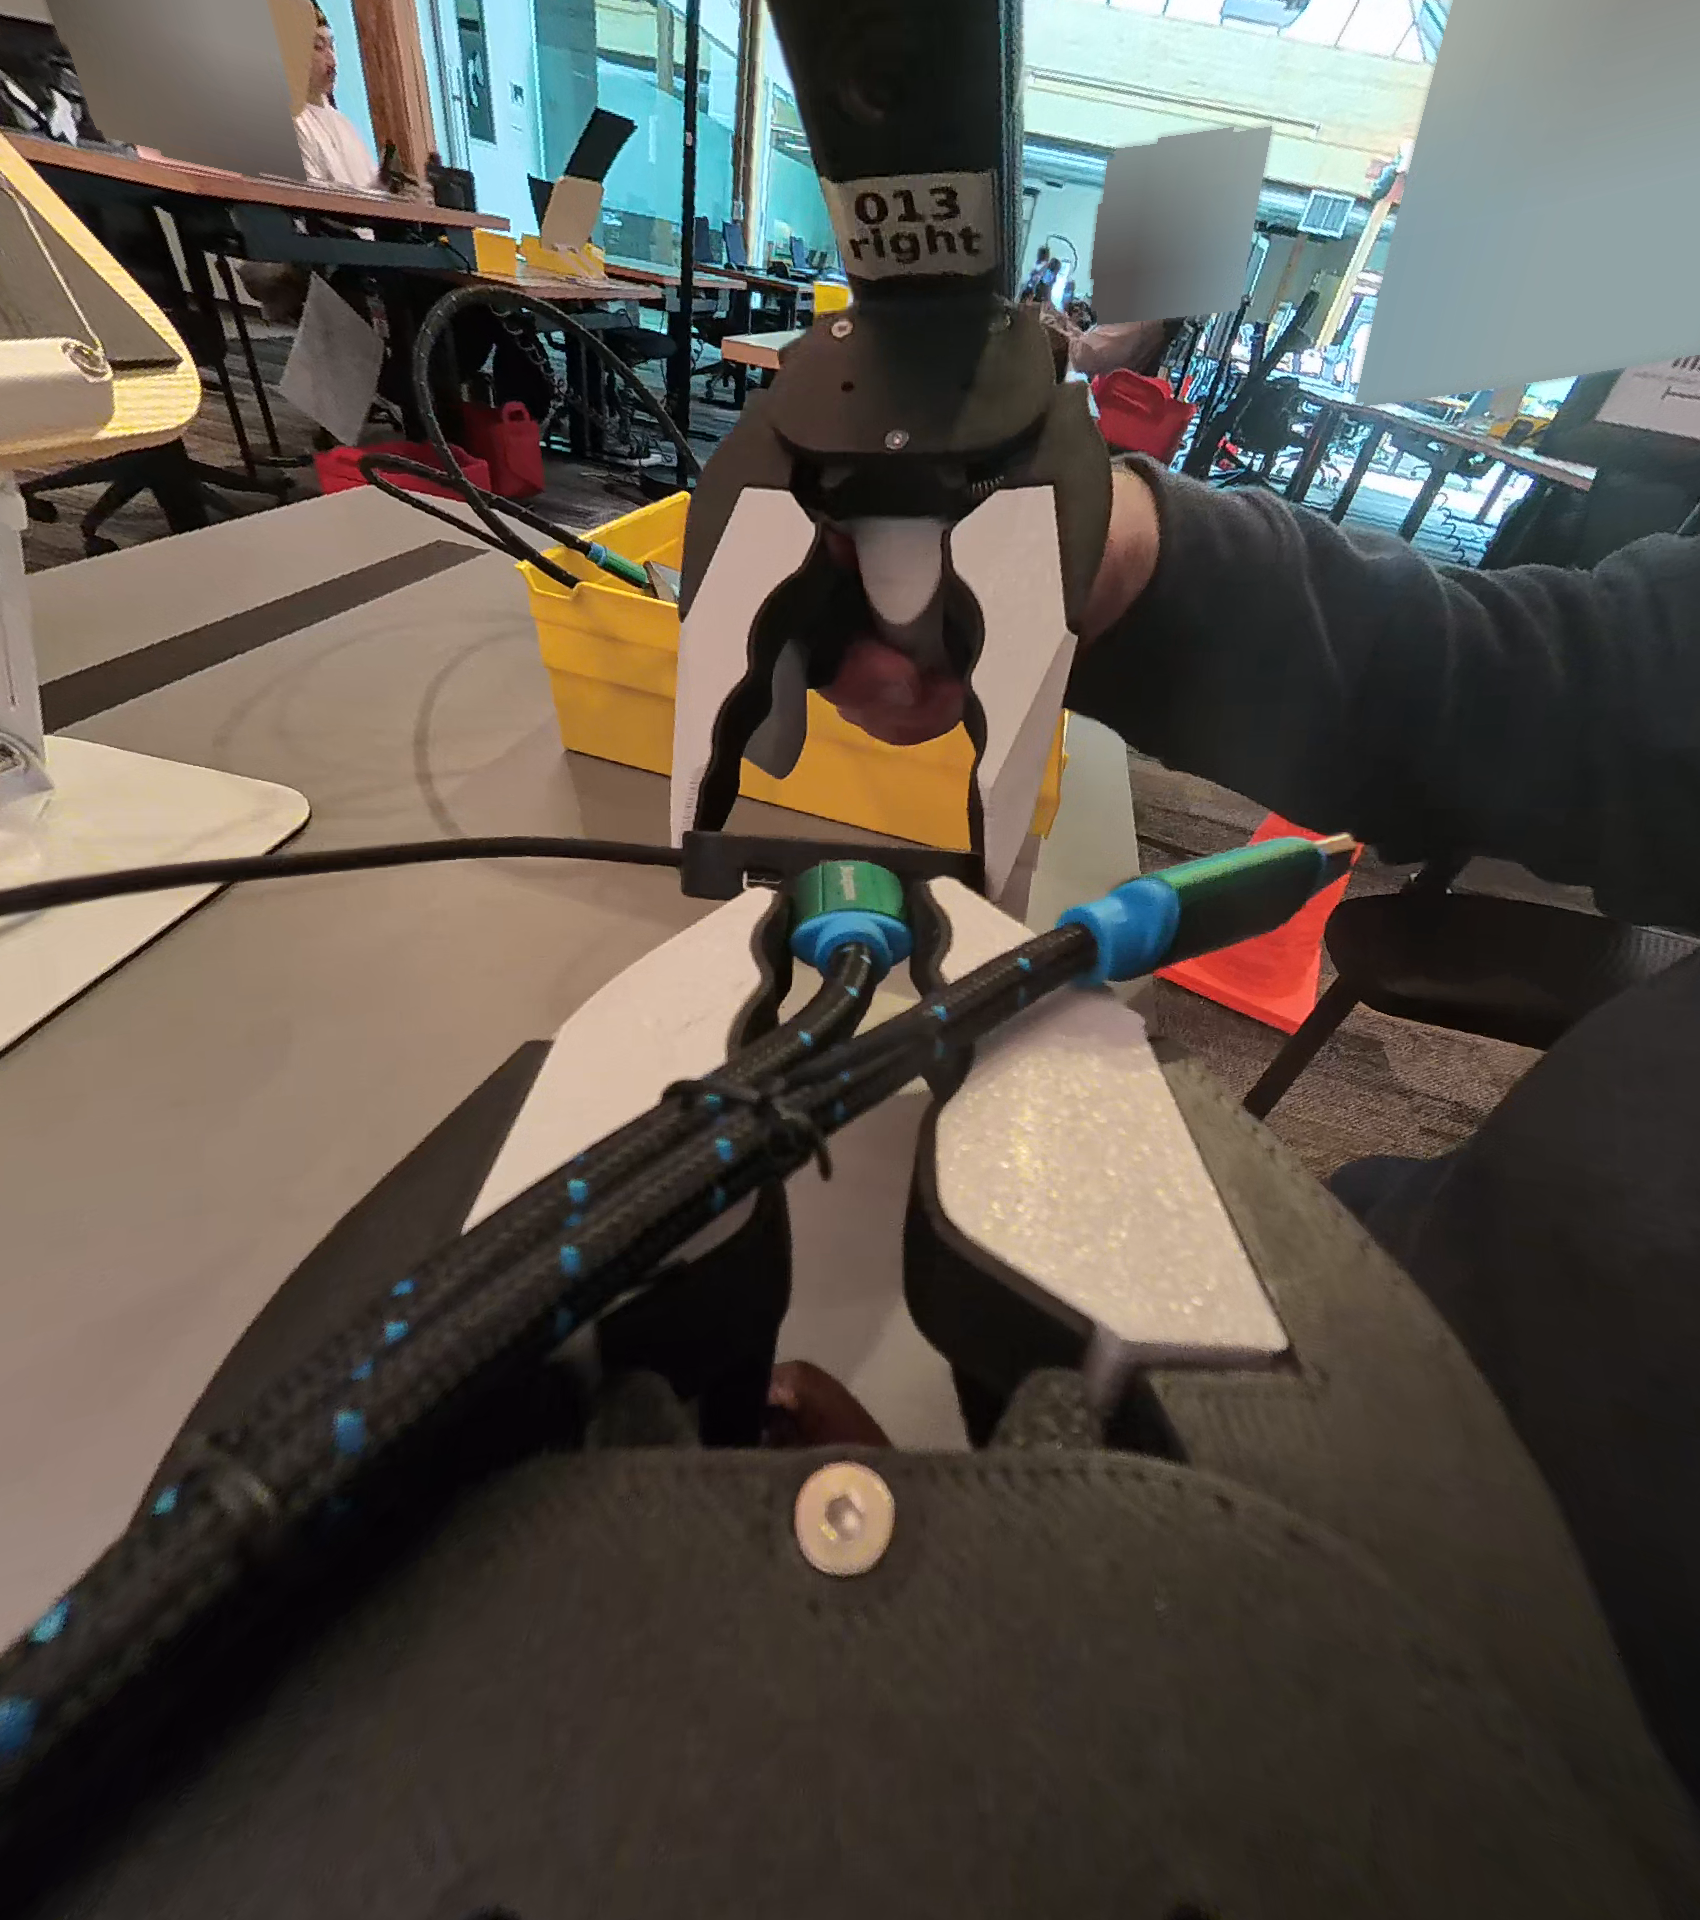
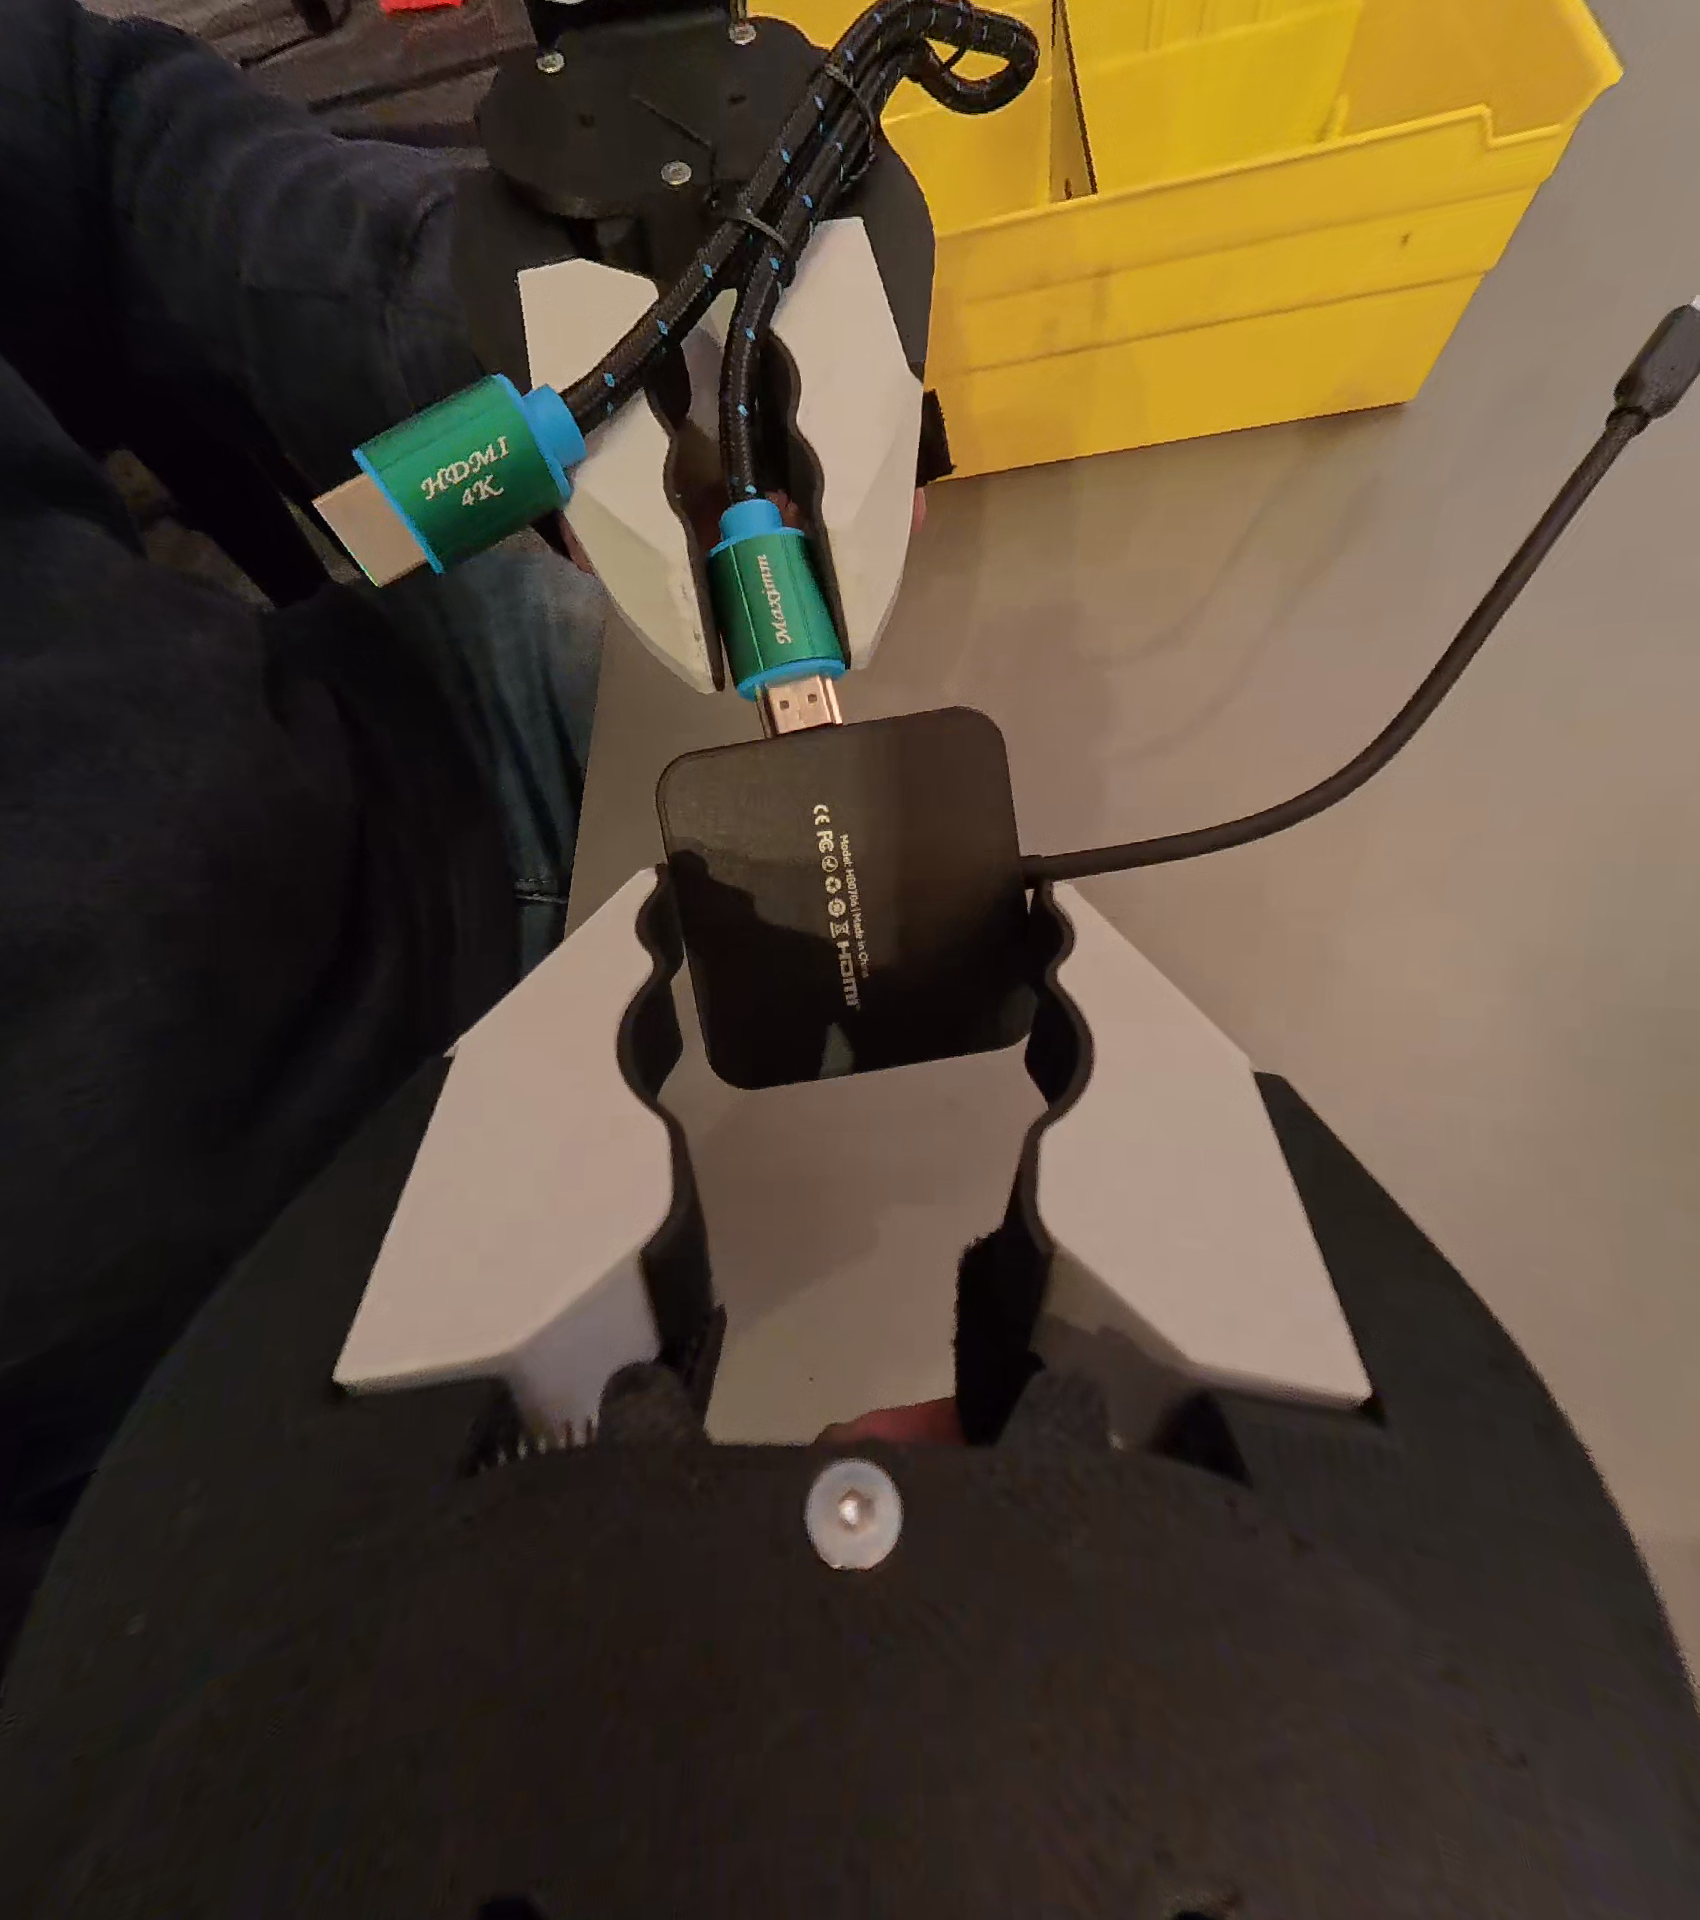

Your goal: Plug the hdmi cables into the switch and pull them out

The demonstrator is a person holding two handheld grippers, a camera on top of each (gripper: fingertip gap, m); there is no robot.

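Left wrist view first. The left gripper [image 1: 844,940] reaches level across the grey table [image 1: 326,997], its two white fingers [image 1: 1085,1174] closed on a green plug [image 1: 846,894] with a blue collar. That plug's nose meets the near edge of the black switch [image 1: 721,862], seen edge-on here; how deep it sits cannot be told from this angle. A braided black cable [image 1: 472,1278] with blue flecks runs back over the gripper's body, tied with a thin band to its other length. The second plug [image 1: 1210,904] sticks out free to the right, held by nothing. Opposite, the right gripper [image 1: 841,831] comes down steeply from above, fingers spread around the switch's far side, with a dark sleeve [image 1: 1397,675] reaching in from the right behind it. A thin black lead [image 1: 254,868] runs left from the switch. Behind stands a yellow bin [image 1: 607,644], and a white stand [image 1: 46,790] at the left.

Now the right wrist view, looking down. The right gripper [image 2: 851,935] clamps the black switch [image 2: 841,894] by its two sides, holding it flat above the table [image 2: 1448,1039]. The left gripper [image 2: 784,665] comes in from the top of the picture, pinching the green plug [image 2: 778,613]; the plug's metal tip [image 2: 804,707] is at the switch's top edge, mostly still showing. The loose second plug [image 2: 441,478] hangs off to the left over the dark sleeve [image 2: 150,623]. The switch's lead [image 2: 1448,675] curves away right, ending in a small connector [image 2: 1672,348] on the table beside the yellow bin [image 2: 1241,260].
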